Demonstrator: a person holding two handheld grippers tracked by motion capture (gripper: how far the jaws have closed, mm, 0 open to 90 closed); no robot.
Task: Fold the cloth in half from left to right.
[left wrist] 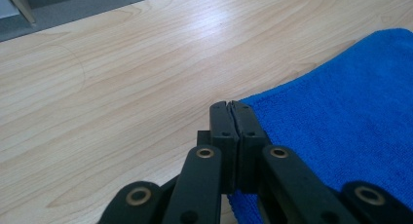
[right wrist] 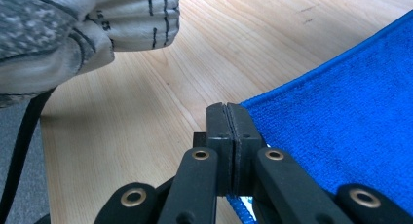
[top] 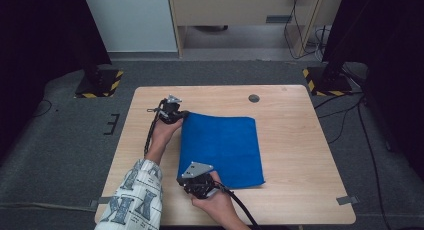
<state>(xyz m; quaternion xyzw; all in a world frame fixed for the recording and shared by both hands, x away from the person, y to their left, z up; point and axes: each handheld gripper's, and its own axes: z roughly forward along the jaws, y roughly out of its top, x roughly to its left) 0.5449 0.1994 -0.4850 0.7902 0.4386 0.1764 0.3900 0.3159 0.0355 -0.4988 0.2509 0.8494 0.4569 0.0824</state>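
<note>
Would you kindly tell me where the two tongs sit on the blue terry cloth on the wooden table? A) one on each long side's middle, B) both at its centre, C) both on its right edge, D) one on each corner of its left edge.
D: in the high view the left tongs sit at the far left corner of the blue terry cloth and the right tongs at the near left corner.

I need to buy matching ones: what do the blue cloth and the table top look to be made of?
Blue cloth: likely microfibre or terry, matte, with a fuzzy looped nap and a stitched hem in both gripper views. Table: pale wood-grain surface, smooth with a slight sheen; probably laminate or veneer, but solid wood cannot be ruled out.
</note>
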